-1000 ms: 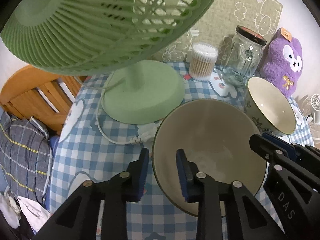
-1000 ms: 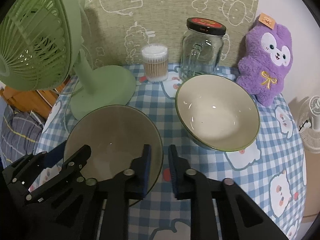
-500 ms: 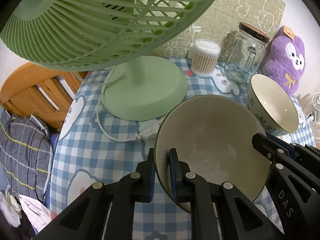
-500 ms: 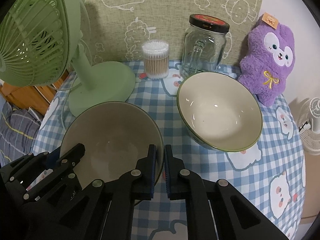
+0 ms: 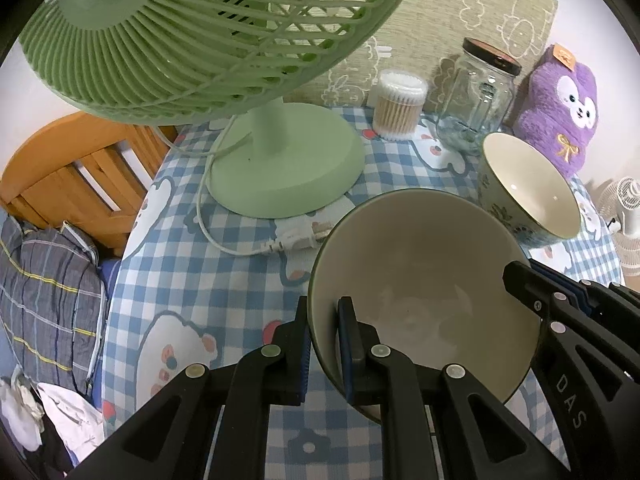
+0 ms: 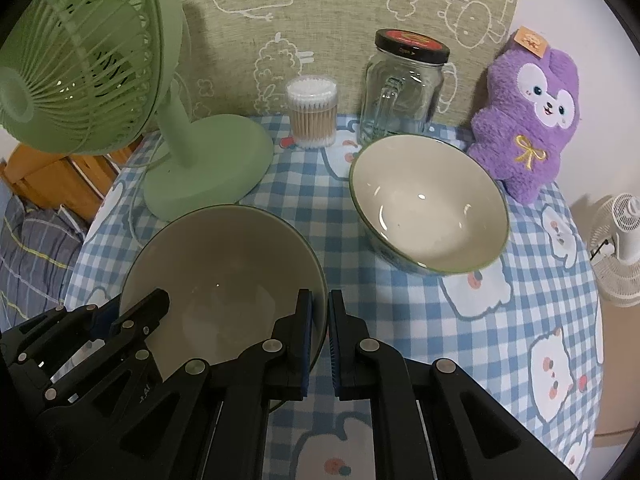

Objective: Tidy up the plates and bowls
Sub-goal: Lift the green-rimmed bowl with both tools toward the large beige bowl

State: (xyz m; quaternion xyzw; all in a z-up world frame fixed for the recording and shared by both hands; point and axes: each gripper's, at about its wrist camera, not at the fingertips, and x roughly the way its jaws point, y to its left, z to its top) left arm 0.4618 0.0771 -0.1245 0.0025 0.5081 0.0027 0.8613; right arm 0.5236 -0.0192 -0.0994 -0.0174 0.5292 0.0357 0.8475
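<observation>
A cream bowl with a green rim is held above the checked tablecloth, tilted. My left gripper is shut on its left rim, one finger inside and one outside. My right gripper is shut on its right rim in the same way. A second cream bowl with a patterned outside stands on the table to the right, apart from both grippers.
A green desk fan stands at the left with its cord on the cloth. A cotton swab tub, a glass jar and a purple plush toy line the back. The round table's edge curves at the right.
Both grippers have closed onto the near bowl's rim, left then right. The bowl has lifted and tilted a little.
</observation>
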